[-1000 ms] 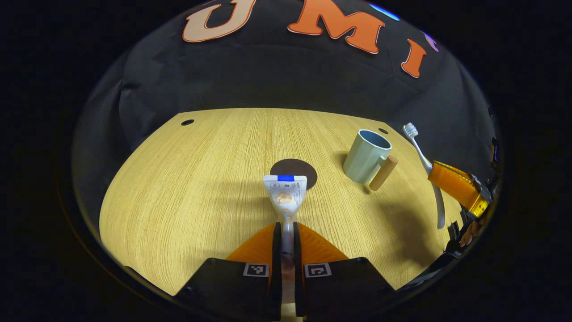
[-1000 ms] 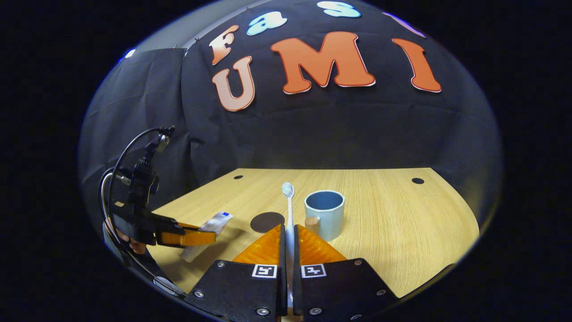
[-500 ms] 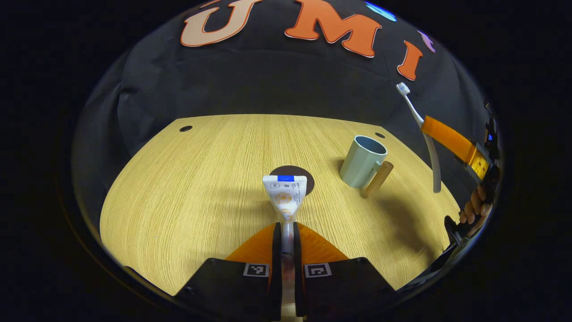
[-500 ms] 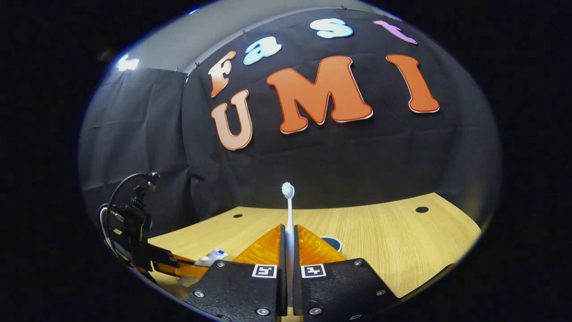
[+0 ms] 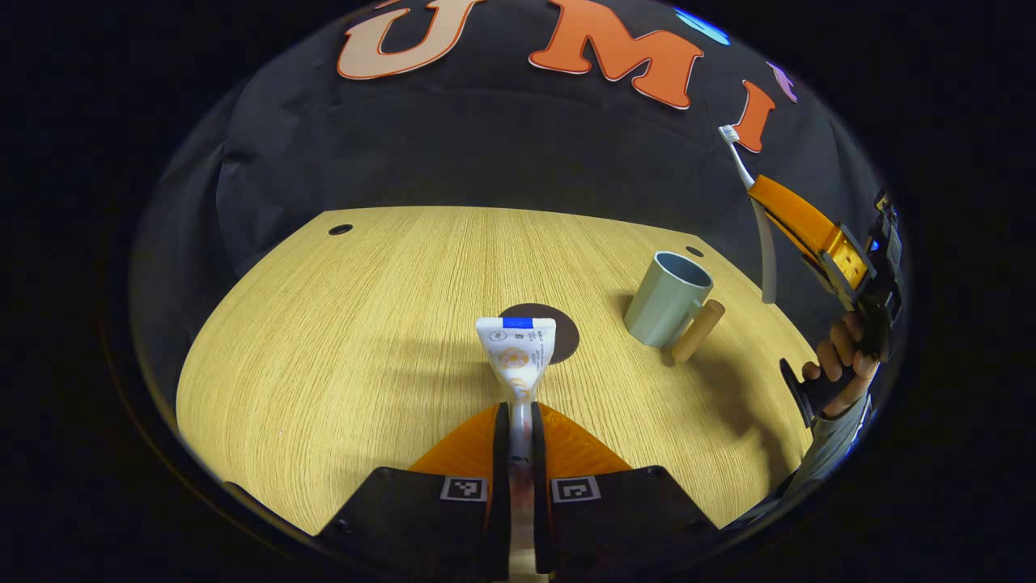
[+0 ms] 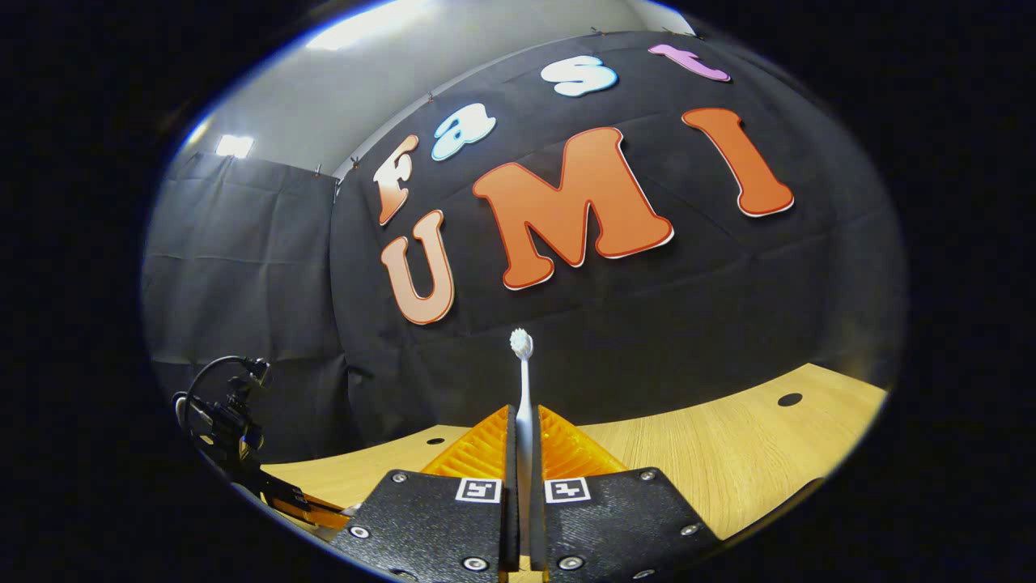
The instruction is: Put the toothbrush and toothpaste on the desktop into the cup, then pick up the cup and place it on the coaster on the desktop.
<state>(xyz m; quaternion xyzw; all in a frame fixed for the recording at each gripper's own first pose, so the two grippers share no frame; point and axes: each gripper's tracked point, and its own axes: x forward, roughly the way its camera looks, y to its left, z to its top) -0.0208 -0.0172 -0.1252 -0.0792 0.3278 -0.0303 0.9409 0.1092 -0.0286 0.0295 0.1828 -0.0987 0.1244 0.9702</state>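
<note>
My left gripper is shut on the white toothpaste tube, which juts forward over the wooden desktop. Beyond the tube lies the dark round coaster. To its right stands the pale green cup with a wooden handle. In the left gripper view my right gripper hangs high above the cup's right side, tilted upward, shut on the white toothbrush. In the right gripper view the toothbrush stands between the right gripper fingers, bristles up, against the wall.
A hand holds the right gripper's grip at the desk's right edge. Small dark holes mark the desktop's far corners. The left gripper's body and cable show at the lower left of the right gripper view.
My right gripper has lifted the toothbrush higher and tilted upward, so the cup dropped out of its view. My left gripper holds the toothpaste nearly still.
</note>
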